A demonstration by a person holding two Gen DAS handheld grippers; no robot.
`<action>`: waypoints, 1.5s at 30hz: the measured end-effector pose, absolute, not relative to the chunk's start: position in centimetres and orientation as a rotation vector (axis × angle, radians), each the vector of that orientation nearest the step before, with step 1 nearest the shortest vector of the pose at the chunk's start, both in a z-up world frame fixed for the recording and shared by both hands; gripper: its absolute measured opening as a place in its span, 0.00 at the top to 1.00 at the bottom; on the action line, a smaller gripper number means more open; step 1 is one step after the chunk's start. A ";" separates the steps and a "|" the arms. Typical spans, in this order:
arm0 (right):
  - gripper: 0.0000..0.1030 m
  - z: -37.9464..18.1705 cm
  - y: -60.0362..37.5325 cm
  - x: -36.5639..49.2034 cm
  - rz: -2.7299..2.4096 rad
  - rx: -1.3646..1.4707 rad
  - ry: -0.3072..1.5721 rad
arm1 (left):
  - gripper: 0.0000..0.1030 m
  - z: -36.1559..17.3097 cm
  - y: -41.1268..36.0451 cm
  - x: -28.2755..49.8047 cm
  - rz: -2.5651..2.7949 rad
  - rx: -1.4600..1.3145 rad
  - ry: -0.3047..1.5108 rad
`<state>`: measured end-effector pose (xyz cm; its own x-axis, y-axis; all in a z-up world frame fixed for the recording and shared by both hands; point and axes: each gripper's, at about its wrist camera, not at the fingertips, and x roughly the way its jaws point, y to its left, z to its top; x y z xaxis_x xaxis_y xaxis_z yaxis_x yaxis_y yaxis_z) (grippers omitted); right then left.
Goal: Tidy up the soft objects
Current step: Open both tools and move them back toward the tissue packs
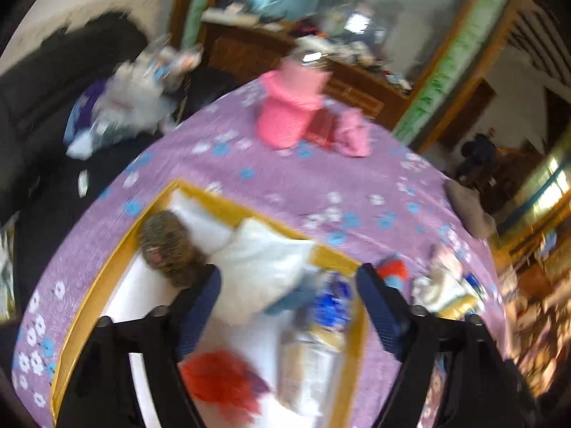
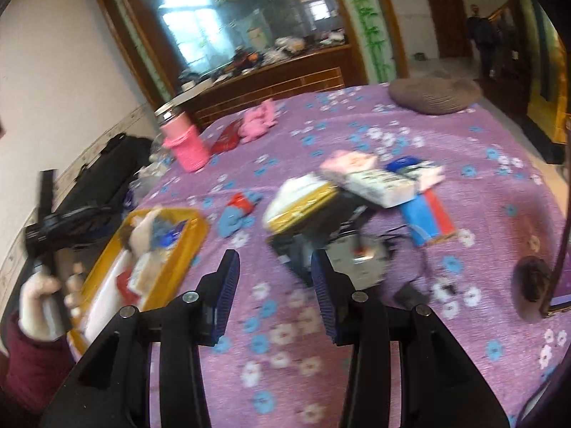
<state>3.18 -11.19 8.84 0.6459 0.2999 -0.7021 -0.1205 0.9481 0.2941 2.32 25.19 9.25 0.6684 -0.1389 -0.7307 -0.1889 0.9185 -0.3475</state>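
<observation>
A yellow-rimmed box (image 1: 228, 210) with a white lining lies on the purple flowered bedspread (image 1: 303, 185). In it are a brown fuzzy toy (image 1: 167, 246), a white soft cushion (image 1: 260, 260), a red soft item (image 1: 221, 381) and a blue-and-white packet (image 1: 332, 303). My left gripper (image 1: 289, 306) is open and empty above the box. My right gripper (image 2: 274, 292) is open and empty over the bedspread (image 2: 392, 374), right of the box (image 2: 192, 239). A blue-and-red soft toy (image 2: 235, 214) lies beyond it.
A pink bottle (image 2: 185, 146), a red pouch (image 2: 225, 139) and a pink plush (image 2: 258, 119) lie at the far side of the bed. Packets and a gold box (image 2: 303, 203) pile over a clock (image 2: 360, 260). A brown cushion (image 2: 435, 94) lies far right.
</observation>
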 end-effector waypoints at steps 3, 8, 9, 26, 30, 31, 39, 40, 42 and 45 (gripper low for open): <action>0.62 8.2 -13.2 3.4 0.199 0.264 0.827 | 0.21 10.1 21.7 1.5 -0.048 -0.325 0.837; 0.62 7.3 -15.5 3.7 0.153 0.271 0.822 | 0.25 8.6 14.9 3.9 -0.142 -0.207 0.892; 0.62 7.3 -15.7 3.8 0.150 0.268 0.820 | 0.30 8.1 13.7 5.1 -0.147 -0.181 0.904; 0.62 7.8 -19.7 5.2 0.135 0.361 0.825 | 0.73 1.7 4.3 14.3 -0.088 0.099 1.046; 0.62 7.8 -20.4 5.4 0.126 0.393 0.839 | 0.73 3.9 5.4 11.4 -0.150 0.028 1.007; 0.62 7.8 -20.6 5.5 0.121 0.399 0.842 | 0.73 4.5 5.4 10.3 -0.173 0.014 0.995; 0.62 7.3 -21.9 8.2 0.056 0.444 0.903 | 0.72 5.1 5.4 4.6 -0.301 -0.054 1.009; 0.62 7.2 -22.2 8.9 0.053 0.460 0.916 | 0.72 4.7 5.4 4.4 -0.309 -0.063 1.018; 0.62 7.0 -22.6 10.0 0.047 0.487 0.936 | 0.72 4.1 5.5 4.0 -0.318 -0.083 1.029; 0.62 7.1 -22.0 12.3 0.074 0.438 0.978 | 0.70 2.9 5.7 3.8 -0.330 -0.112 1.050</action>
<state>12.34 -22.03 7.10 0.5632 0.2547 -0.7861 0.1340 0.9106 0.3911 3.77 5.68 2.95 0.4539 -0.3200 -0.8316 0.2136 0.9452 -0.2471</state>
